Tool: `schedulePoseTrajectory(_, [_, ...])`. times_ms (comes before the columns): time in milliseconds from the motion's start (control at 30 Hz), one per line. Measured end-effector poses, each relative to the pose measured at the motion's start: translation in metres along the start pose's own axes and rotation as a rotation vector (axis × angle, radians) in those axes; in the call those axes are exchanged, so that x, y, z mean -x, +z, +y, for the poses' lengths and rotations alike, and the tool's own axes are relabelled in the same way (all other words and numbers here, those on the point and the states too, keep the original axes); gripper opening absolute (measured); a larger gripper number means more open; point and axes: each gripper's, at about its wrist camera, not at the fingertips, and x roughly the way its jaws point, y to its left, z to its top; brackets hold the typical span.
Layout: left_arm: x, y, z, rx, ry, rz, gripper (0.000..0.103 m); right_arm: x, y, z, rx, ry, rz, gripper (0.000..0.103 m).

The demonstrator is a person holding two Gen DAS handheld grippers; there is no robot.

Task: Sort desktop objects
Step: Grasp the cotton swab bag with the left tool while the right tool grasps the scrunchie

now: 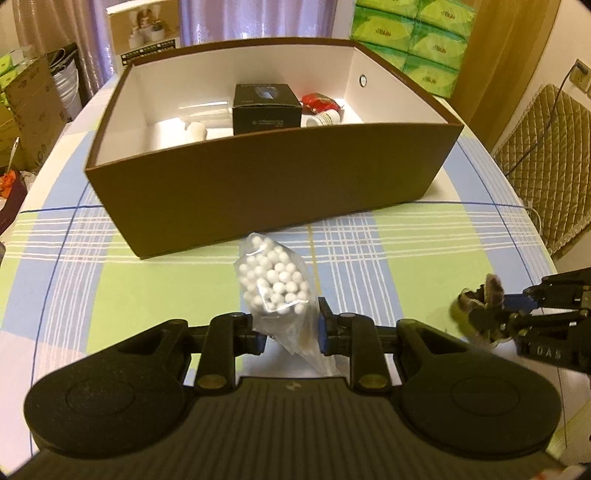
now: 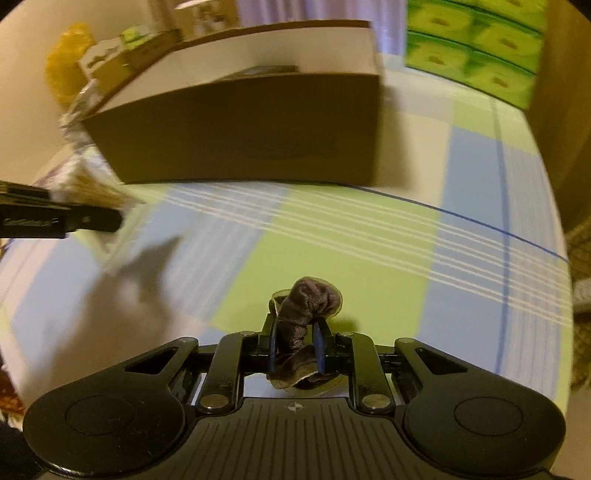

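In the left wrist view my left gripper (image 1: 290, 328) is shut on a clear plastic bag of small white balls (image 1: 275, 284), held above the checked tablecloth just in front of the brown box (image 1: 258, 192). The box is open-topped with white inner walls; inside lie a black carton (image 1: 264, 107), a red packet (image 1: 319, 102) and some white items. My right gripper (image 2: 295, 343) is shut on a dark brown fabric scrunchie (image 2: 308, 302), low over the cloth. The same gripper (image 1: 491, 310) shows at the right edge of the left view. The left gripper (image 2: 107, 219) appears blurred in the right wrist view.
The table carries a green, blue and white checked cloth (image 1: 369, 251). Stacked green tissue packs (image 1: 413, 33) stand behind the box at the right. A quilted chair back (image 1: 546, 158) is beyond the table's right edge, cardboard cartons (image 1: 33, 103) beyond the left.
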Motion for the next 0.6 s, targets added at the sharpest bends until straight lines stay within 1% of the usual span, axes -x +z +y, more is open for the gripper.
schedulePoseTrajectory(200, [0.018,-0.003,0.007,0.016,0.013,-0.027,0.021,0.006,0.017,0.018,0.043,0.063,-0.026,0.016])
schedulePoseTrajectory(333, [0.034,0.002,0.015,0.022,0.02,-0.059,0.021,0.014,0.035,0.025,0.058,0.098,-0.055,0.016])
schedulePoseTrajectory(467, [0.048,0.014,0.024,0.022,0.033,-0.1,0.021,0.024,0.059,0.03,0.066,0.127,-0.101,0.016])
schedulePoseTrajectory(600, [0.06,0.035,0.033,0.018,0.038,-0.151,0.021,0.033,0.089,0.032,0.075,0.146,-0.16,0.016])
